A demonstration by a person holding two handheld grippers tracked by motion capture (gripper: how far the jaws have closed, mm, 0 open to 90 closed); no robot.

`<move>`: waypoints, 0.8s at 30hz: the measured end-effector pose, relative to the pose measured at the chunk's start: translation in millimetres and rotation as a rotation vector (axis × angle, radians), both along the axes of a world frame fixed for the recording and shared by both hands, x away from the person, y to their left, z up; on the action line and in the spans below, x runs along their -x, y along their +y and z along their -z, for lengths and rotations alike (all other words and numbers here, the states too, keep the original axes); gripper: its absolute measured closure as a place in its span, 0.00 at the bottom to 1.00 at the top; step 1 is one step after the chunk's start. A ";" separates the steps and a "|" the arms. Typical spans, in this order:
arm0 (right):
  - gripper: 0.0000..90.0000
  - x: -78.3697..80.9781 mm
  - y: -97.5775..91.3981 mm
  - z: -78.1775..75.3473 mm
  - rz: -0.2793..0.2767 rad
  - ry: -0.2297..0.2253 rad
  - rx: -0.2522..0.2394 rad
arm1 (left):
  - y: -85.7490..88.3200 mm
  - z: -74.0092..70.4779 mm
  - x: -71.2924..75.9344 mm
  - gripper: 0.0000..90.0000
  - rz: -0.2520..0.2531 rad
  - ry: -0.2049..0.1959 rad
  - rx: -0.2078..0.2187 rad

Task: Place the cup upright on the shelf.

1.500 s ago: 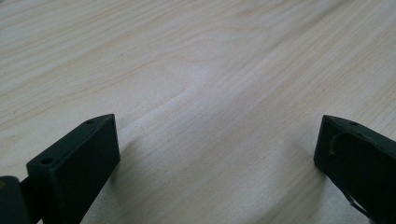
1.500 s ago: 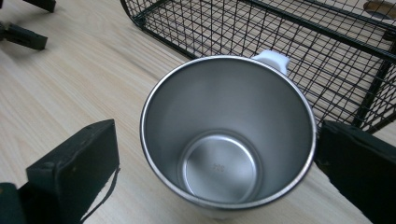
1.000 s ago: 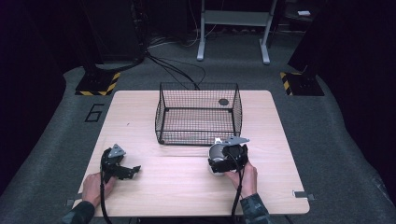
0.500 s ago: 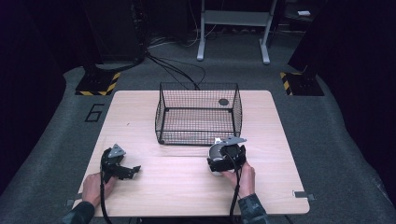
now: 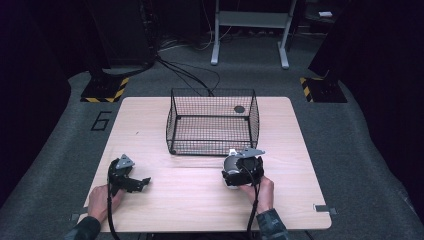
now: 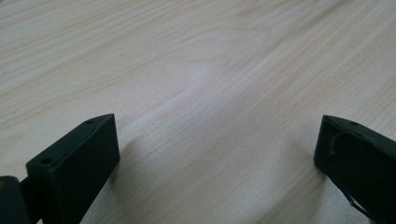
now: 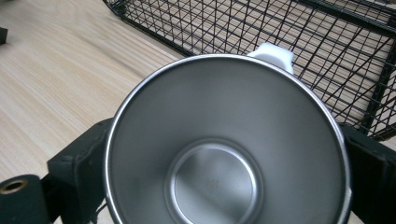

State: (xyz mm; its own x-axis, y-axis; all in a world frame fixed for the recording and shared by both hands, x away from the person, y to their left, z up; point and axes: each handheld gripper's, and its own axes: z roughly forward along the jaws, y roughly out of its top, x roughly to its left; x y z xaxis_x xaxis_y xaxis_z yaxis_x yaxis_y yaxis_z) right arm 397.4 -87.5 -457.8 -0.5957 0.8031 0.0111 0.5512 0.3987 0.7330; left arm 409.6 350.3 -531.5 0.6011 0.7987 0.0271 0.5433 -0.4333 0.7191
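Note:
A steel cup [image 7: 224,154] with a white handle sits between the jaws of my right gripper [image 7: 224,168], its mouth facing the camera; the jaws press its sides. From above, the right gripper [image 5: 243,169] holds the cup [image 5: 229,165] just in front of the black wire basket [image 5: 212,122]. My left gripper [image 5: 141,183] rests low over the table's front left, jaws wide apart. In the left gripper view, only bare wood lies between the fingers [image 6: 79,163].
The wooden table [image 5: 150,125] carries the wire basket at its middle back. A small dark disc [image 5: 239,109] shows at the basket's far right corner. Cables and a metal stand's legs [image 5: 248,35] lie on the floor beyond the table.
The right gripper with the cup has shifted slightly; the left gripper has stayed where it was.

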 end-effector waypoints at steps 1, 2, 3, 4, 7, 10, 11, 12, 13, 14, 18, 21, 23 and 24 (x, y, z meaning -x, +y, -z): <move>0.06 0.6 -0.1 -0.1 -0.001 -0.001 -0.005 | 0.0 0.0 0.1 0.00 -0.001 0.000 0.000; 0.06 0.9 -0.8 -1.1 -0.006 0.000 -0.001 | 0.0 0.0 0.0 0.00 0.000 0.000 0.000; 0.06 0.9 -0.8 -1.1 -0.006 0.000 -0.001 | 0.0 0.0 0.0 0.00 0.000 0.000 0.000; 0.06 1.7 -1.9 -2.8 -0.003 0.006 -0.018 | -0.1 0.0 0.1 0.00 -0.002 0.000 0.000; 0.06 1.8 -5.2 -4.9 -0.012 0.005 -0.021 | 0.0 0.0 0.0 0.00 0.001 0.000 -0.001; 0.06 2.1 -9.9 -9.0 -0.023 0.001 -0.034 | 0.0 0.0 0.0 0.00 0.000 0.000 0.000; 0.06 2.0 -11.1 -10.3 -0.025 0.000 -0.037 | 0.0 0.0 0.0 0.00 0.000 0.000 0.000; 0.06 2.2 -12.1 -11.5 -0.024 0.003 -0.041 | -0.1 0.0 0.1 0.00 -0.002 0.000 0.000; 0.06 2.2 -12.1 -11.5 -0.024 0.003 -0.041 | -0.1 0.0 0.1 0.00 -0.002 0.000 0.000; 0.06 1.8 -14.3 -13.6 -0.034 0.002 -0.045 | -0.1 0.0 0.1 0.00 -0.002 0.000 0.000; 0.06 2.1 -16.1 -17.4 -0.038 0.002 -0.048 | 0.0 0.0 0.0 0.00 0.000 0.000 0.000; 0.06 2.5 -16.9 -21.3 -0.049 0.004 -0.046 | 0.0 0.0 0.0 0.00 0.001 0.000 0.000; 0.06 2.4 -17.0 -22.6 -0.055 0.000 -0.043 | 0.0 0.0 0.0 0.00 0.000 0.000 0.000; 0.06 2.4 -16.6 -23.9 -0.057 -0.001 -0.043 | 0.0 0.0 0.0 0.00 0.000 0.000 0.000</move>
